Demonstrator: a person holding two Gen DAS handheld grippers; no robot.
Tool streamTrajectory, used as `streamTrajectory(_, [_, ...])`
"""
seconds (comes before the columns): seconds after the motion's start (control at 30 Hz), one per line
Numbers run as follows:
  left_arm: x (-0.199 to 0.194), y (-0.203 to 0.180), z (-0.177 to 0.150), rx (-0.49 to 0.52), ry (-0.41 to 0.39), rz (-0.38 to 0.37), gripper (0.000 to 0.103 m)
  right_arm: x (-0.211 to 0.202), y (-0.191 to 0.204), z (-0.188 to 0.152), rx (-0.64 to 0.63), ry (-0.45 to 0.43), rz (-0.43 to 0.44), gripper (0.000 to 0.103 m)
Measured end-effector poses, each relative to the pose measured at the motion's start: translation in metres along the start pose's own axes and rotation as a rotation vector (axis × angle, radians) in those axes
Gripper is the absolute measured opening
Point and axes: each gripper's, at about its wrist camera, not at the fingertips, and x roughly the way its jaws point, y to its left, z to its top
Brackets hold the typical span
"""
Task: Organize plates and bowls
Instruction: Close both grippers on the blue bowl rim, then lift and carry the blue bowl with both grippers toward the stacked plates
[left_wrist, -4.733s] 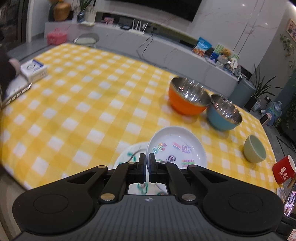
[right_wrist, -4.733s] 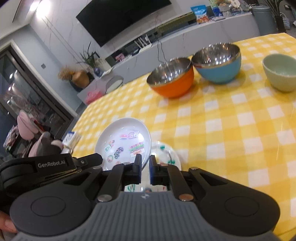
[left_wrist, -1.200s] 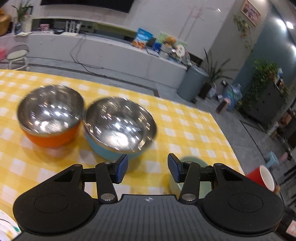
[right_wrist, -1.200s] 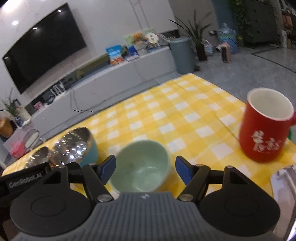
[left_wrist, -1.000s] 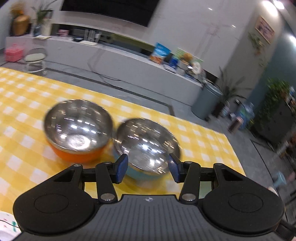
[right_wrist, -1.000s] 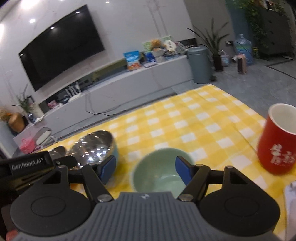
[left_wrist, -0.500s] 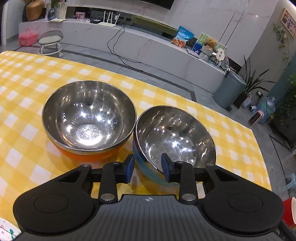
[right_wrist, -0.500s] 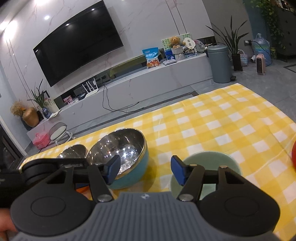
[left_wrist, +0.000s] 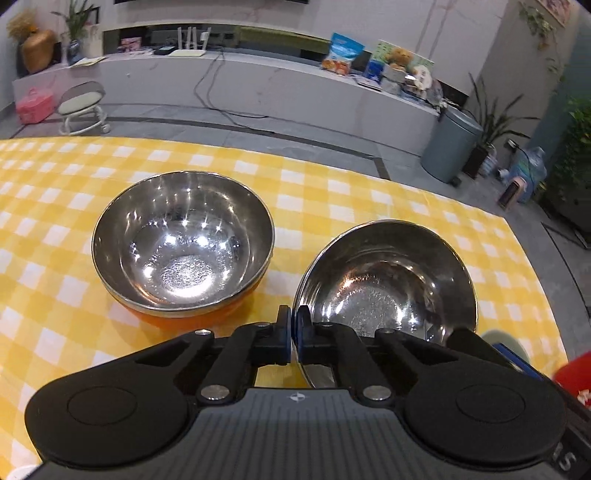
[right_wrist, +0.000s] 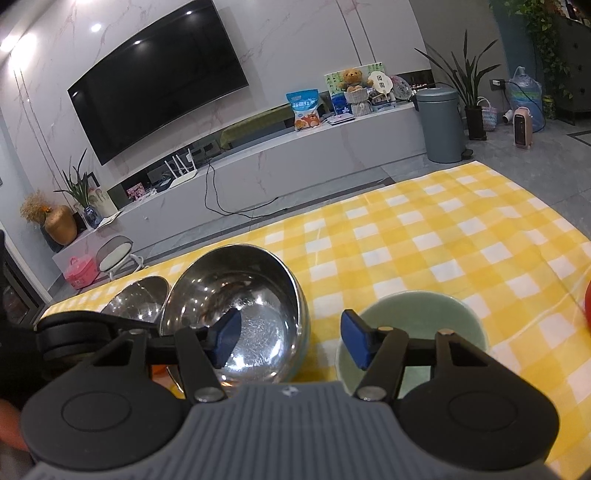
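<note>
Tilted up since a half-second ago, blue bowl (left_wrist: 388, 280) sits pinched by its rim in left gripper (left_wrist: 294, 334); right gripper (right_wrist: 290, 341), half-open and narrowing, straddles green bowl (right_wrist: 417, 325)'s rim unclamped. Nesting remains undone.

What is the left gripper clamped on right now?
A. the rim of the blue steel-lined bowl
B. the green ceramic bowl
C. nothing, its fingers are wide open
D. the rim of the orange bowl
A: the left gripper has its fingers closed on the near rim of the blue steel-lined bowl, which sits tilted beside the orange bowl.
</note>
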Motion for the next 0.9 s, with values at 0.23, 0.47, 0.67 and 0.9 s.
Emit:
streamTrajectory(0.23, [-0.004, 0.005, -0.009, 0.047, -0.017, 0.002, 0.003, 0.004, 0.002, -0.006, -0.017, 0.021, 0.005, 0.043])
streamTrajectory(0.47, [-0.004, 0.009, -0.013, 0.052, -0.025, -0.011, 0.003, 0.009, 0.003, -0.009, -0.039, 0.040, 0.023, 0.021])
streamTrajectory(0.67, [-0.004, 0.010, -0.018, 0.068, -0.041, -0.015, 0.003, 0.014, 0.000, -0.011, -0.033, 0.054, 0.019, 0.014])
streamTrajectory(0.9, [-0.008, 0.009, -0.020, 0.063, -0.049, -0.014, 0.003, 0.020, -0.004, -0.011, -0.015, 0.070, 0.008, 0.008])
